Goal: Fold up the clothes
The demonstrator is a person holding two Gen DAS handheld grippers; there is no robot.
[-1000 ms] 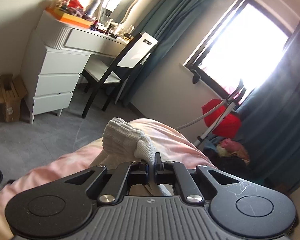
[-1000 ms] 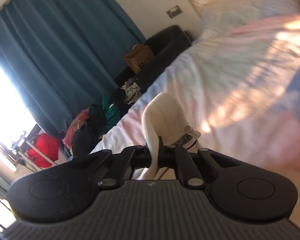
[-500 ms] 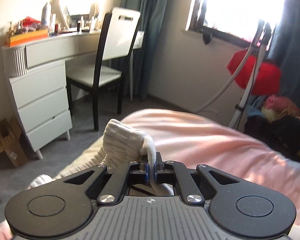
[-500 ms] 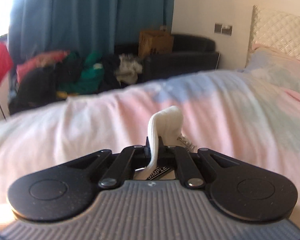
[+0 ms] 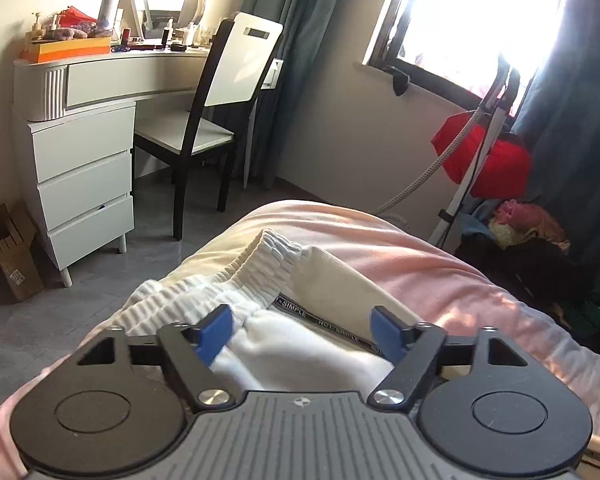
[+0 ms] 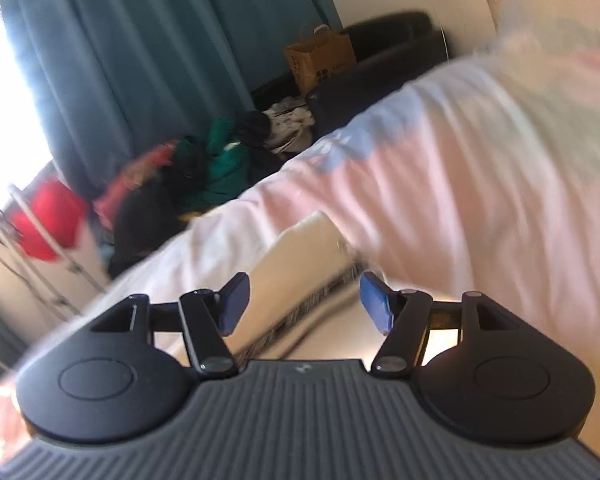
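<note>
The white garment (image 5: 284,320) lies on the bed (image 5: 440,276), a soft fleecy piece with a gathered, ribbed elastic waistband and a dark woven band printed with pale letters running across it. The left tool (image 5: 302,334) hangs just above it with its blue-padded fingers spread wide apart, gripping nothing. The right tool (image 6: 304,302), seen in a blurred view, is likewise spread apart and empty over a cream fold of the garment (image 6: 300,252). The bed wears a smooth quilt in pink fading to pale blue and white. Beyond stand a white dressing table (image 5: 80,132) with three flat drawers and a cluttered top, a black-framed chair (image 5: 220,104) with a white back, grey tiled floor (image 5: 20,320), teal curtains (image 6: 140,60) and a bright window (image 5: 480,20).
</note>
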